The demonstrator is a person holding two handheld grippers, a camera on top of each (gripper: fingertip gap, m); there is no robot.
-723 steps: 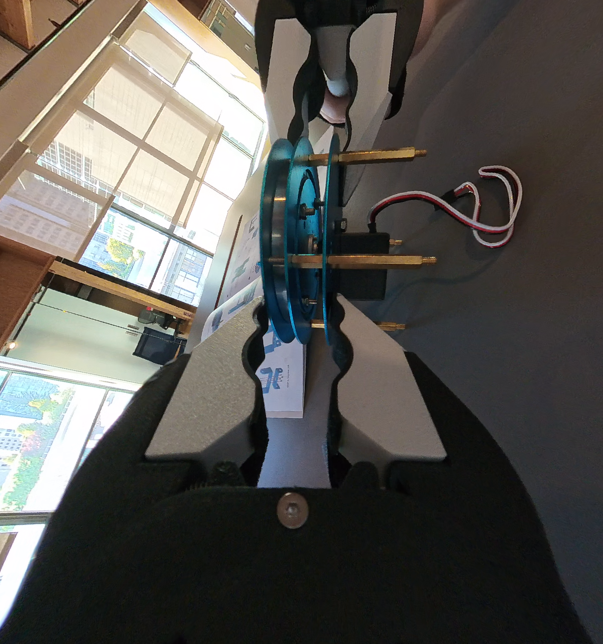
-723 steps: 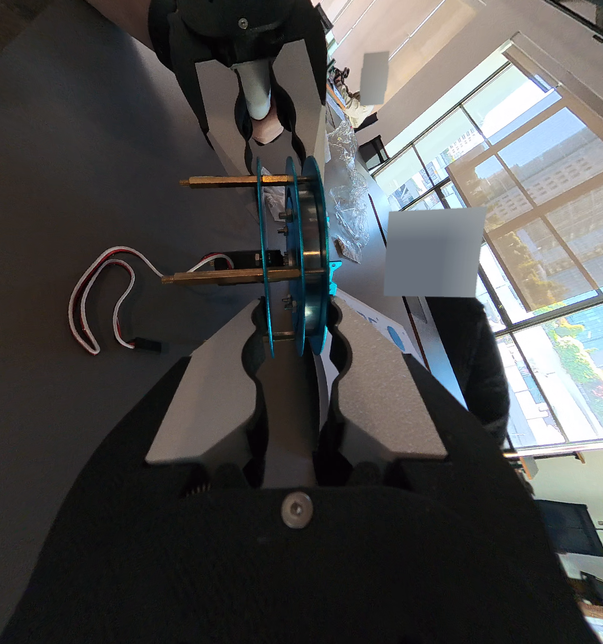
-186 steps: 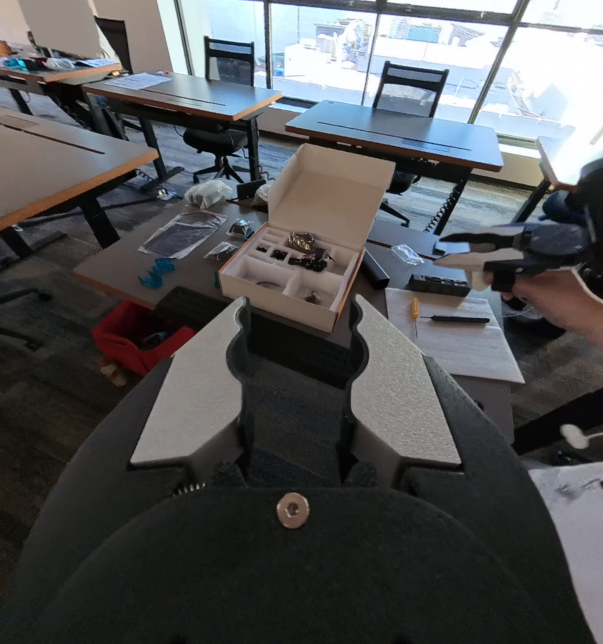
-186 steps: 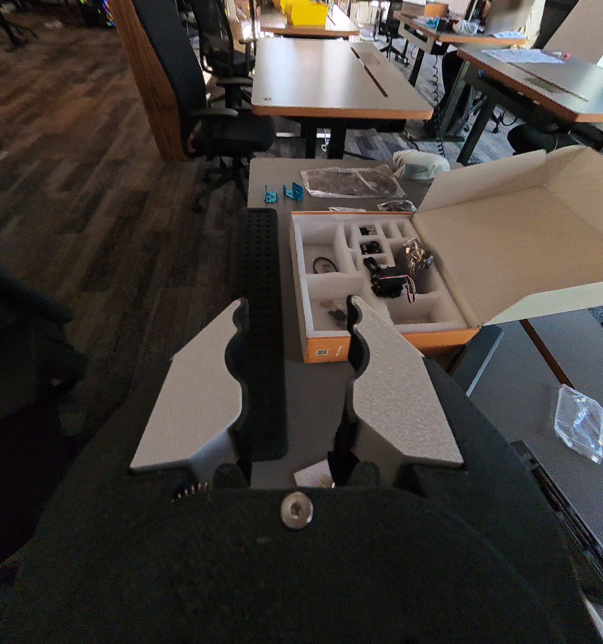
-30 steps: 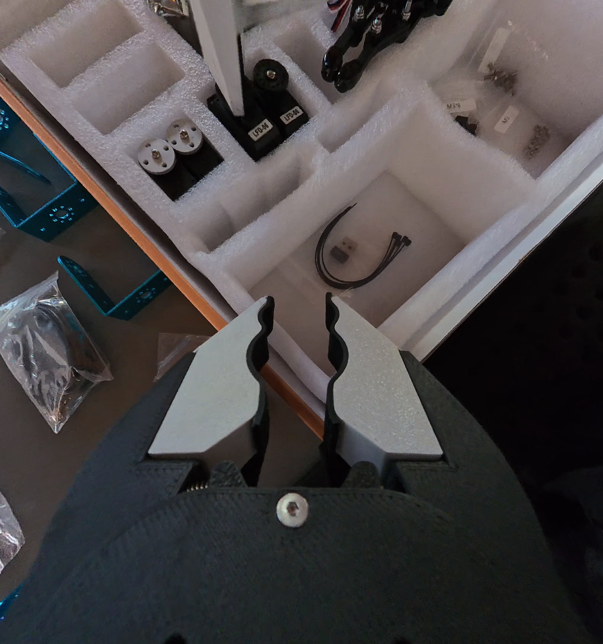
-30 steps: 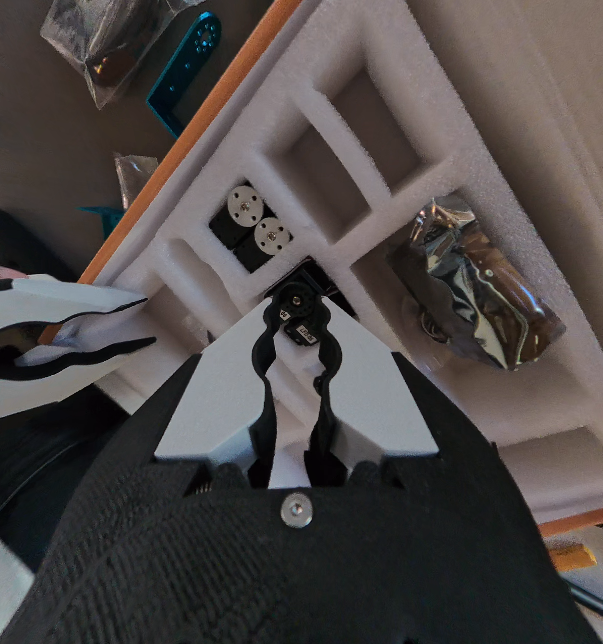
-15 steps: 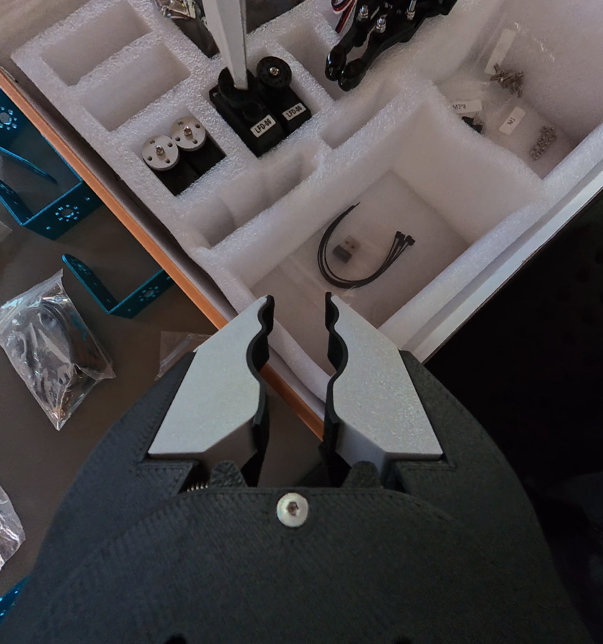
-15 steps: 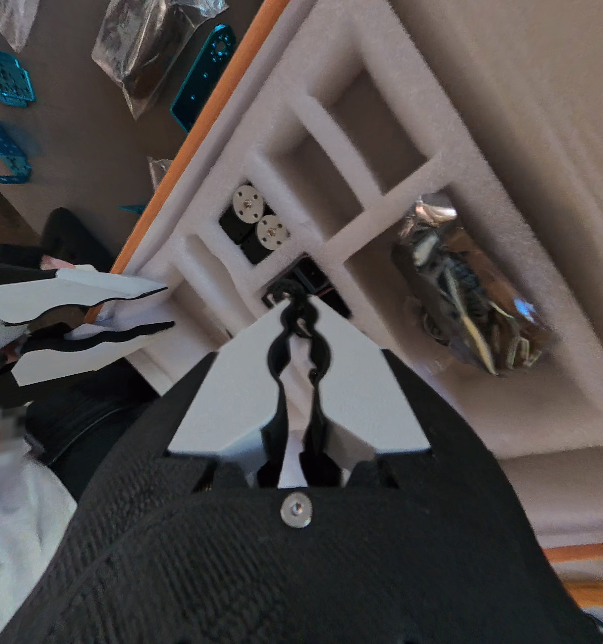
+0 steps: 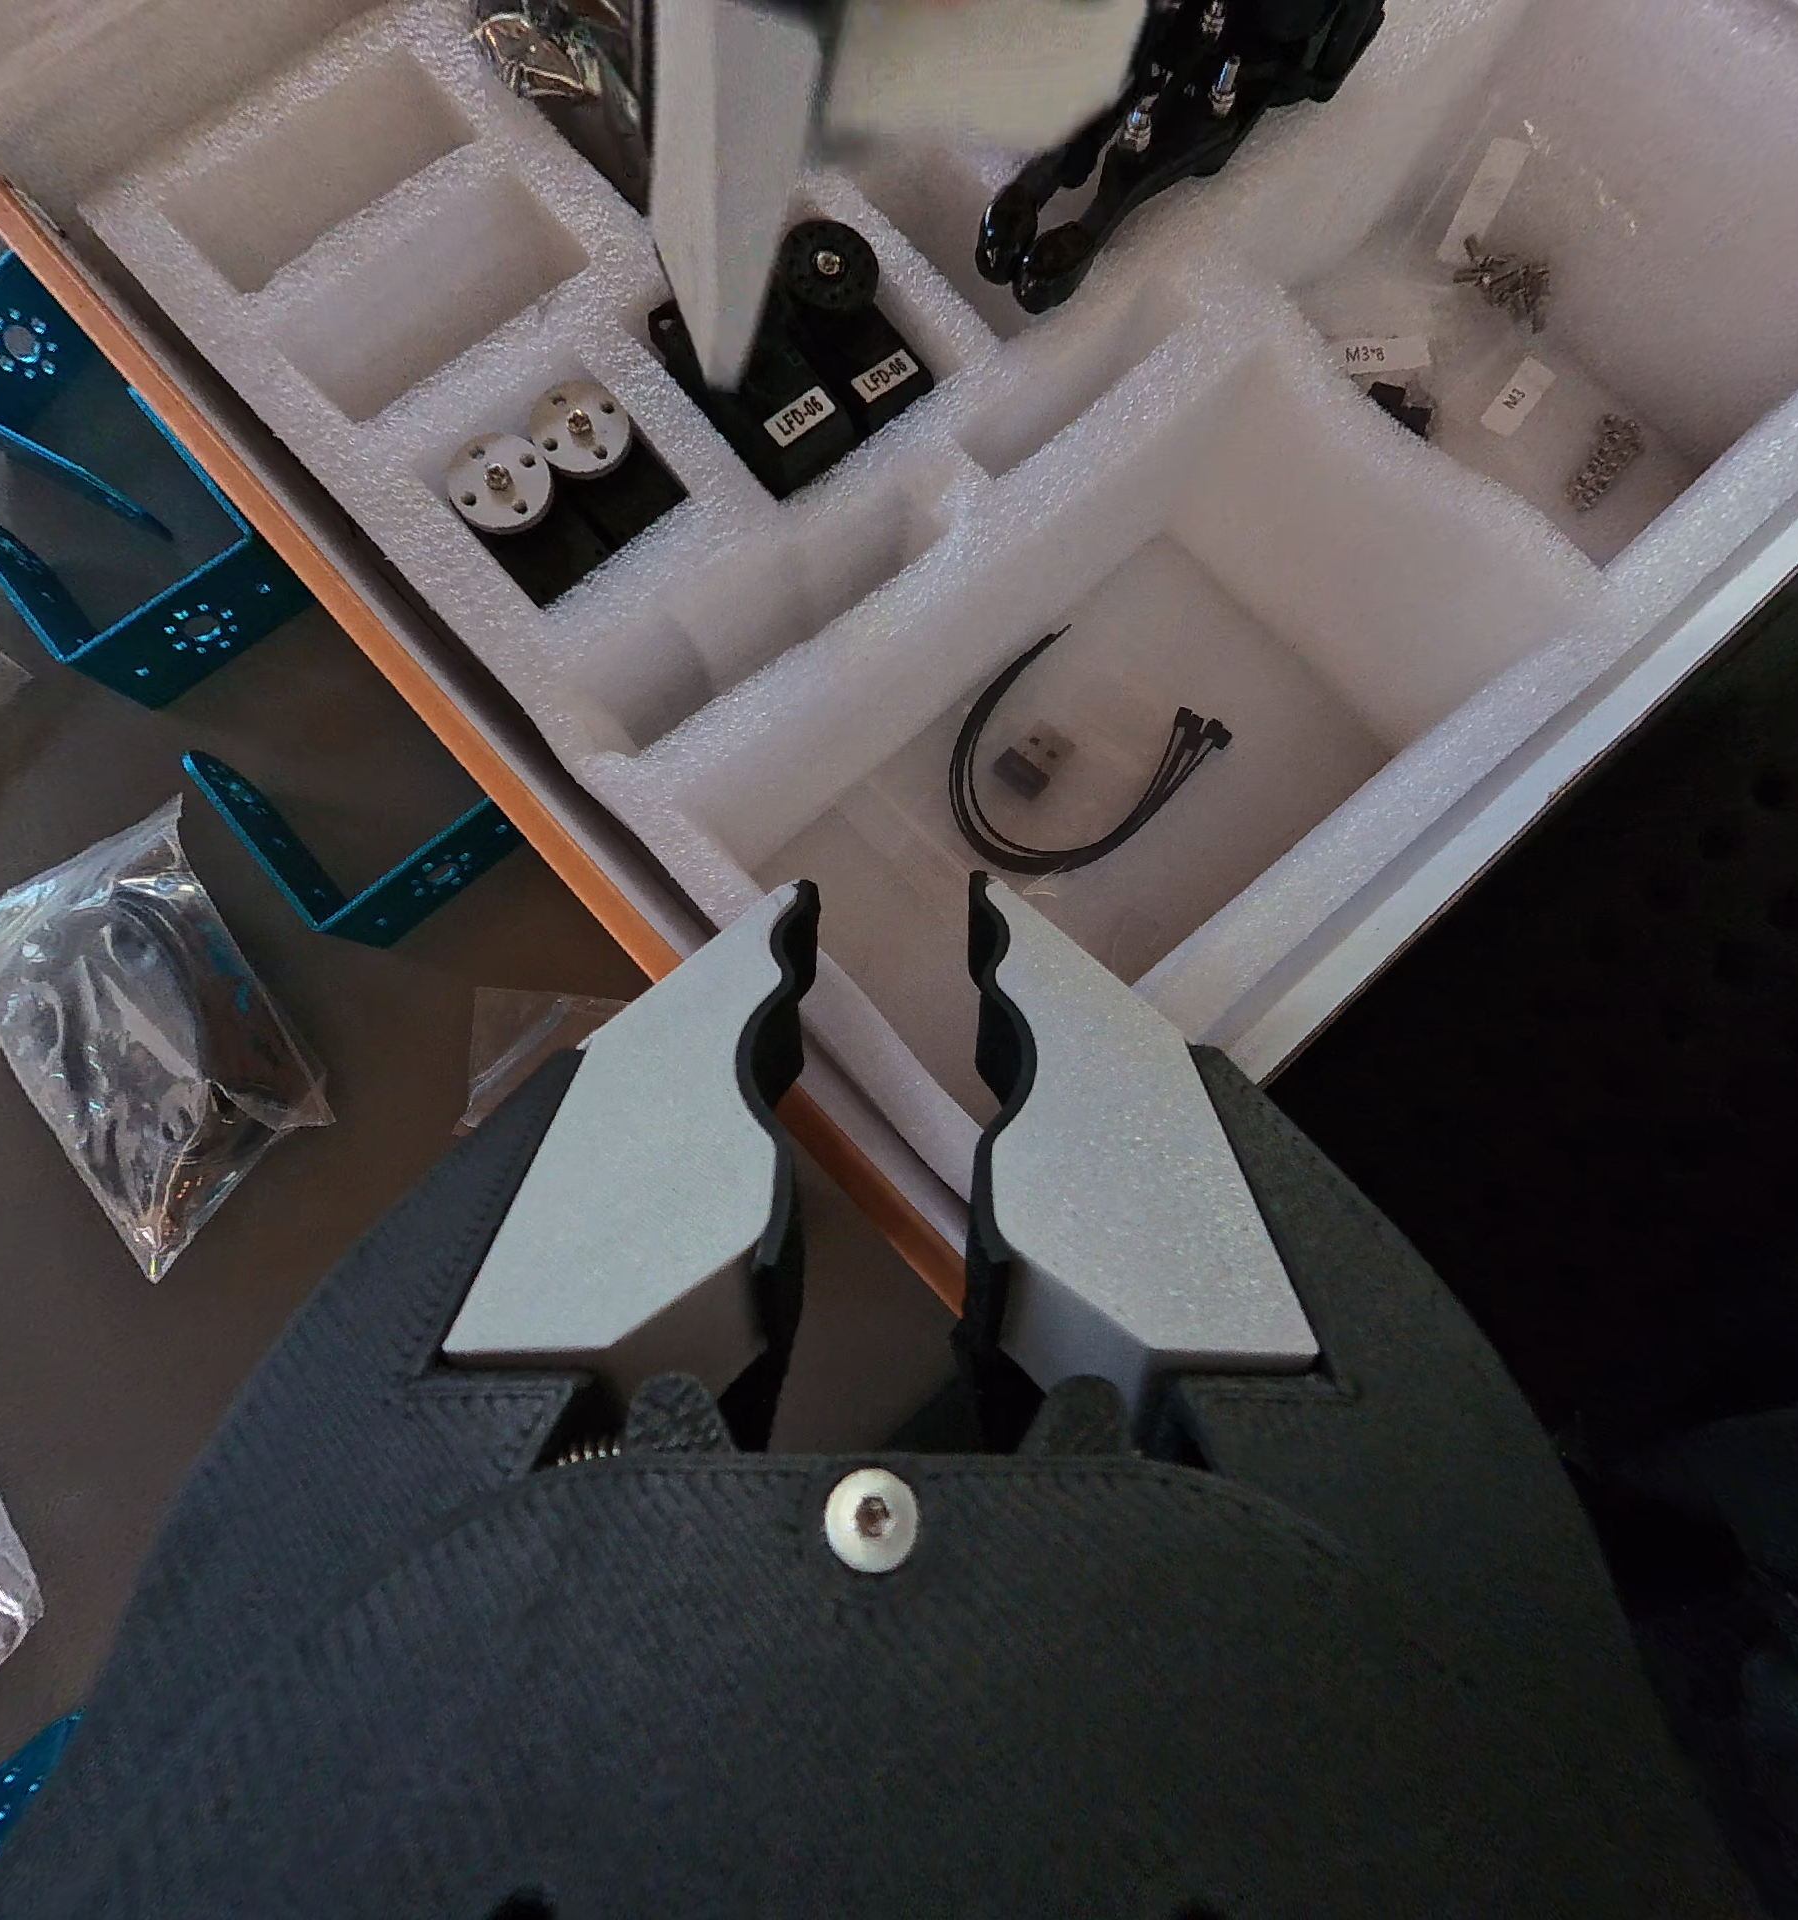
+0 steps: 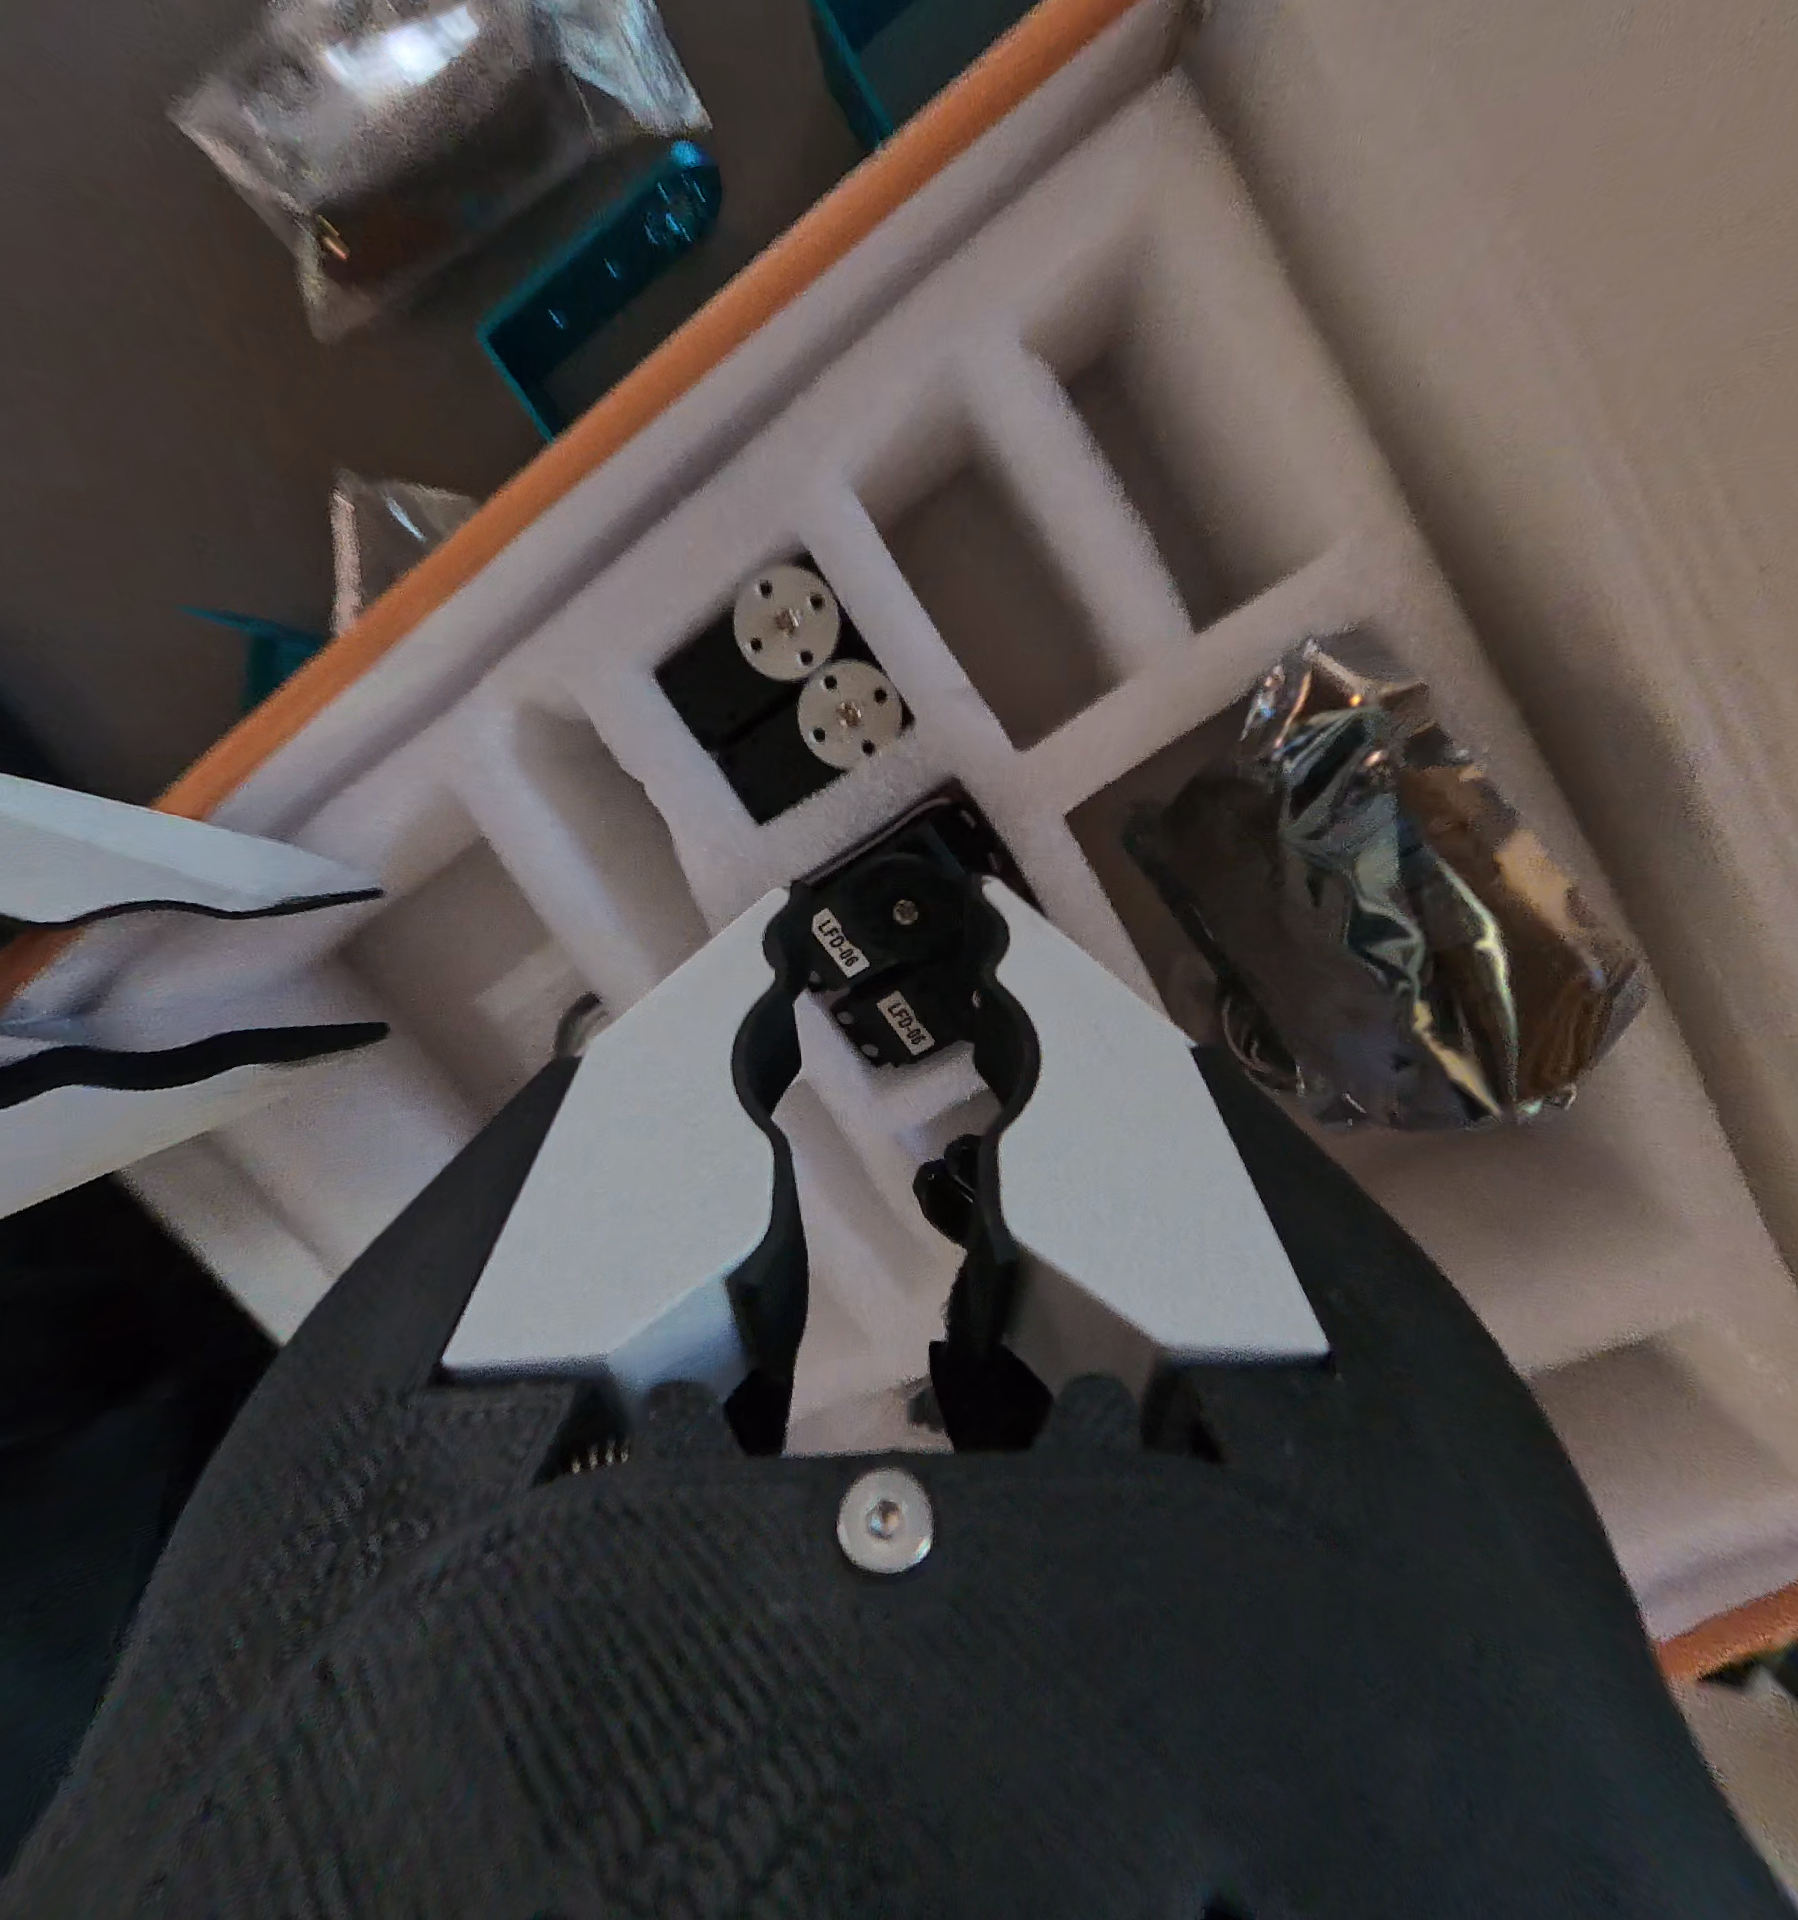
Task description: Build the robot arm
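Foam tray point(image 10: 978, 343): right hand-held gripper point(image 10: 890, 914) clamps black servo point(image 10: 890, 935); left point(image 9: 890, 904) parted, empty.

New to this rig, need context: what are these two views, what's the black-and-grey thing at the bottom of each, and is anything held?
Each picture comes from a camera mounted on a hand-held two-finger gripper, looking along its fingers.

In the left wrist view, the left gripper is open and empty, over a foam-lined box. Its large compartment holds black cable ties. Blue metal brackets and clear bags lie on the table outside.

In the right wrist view, the right gripper has its fingertips on either side of a black servo. Whether it is gripped, I cannot tell. A pair of servos with silver discs and a foil bag sit nearby.
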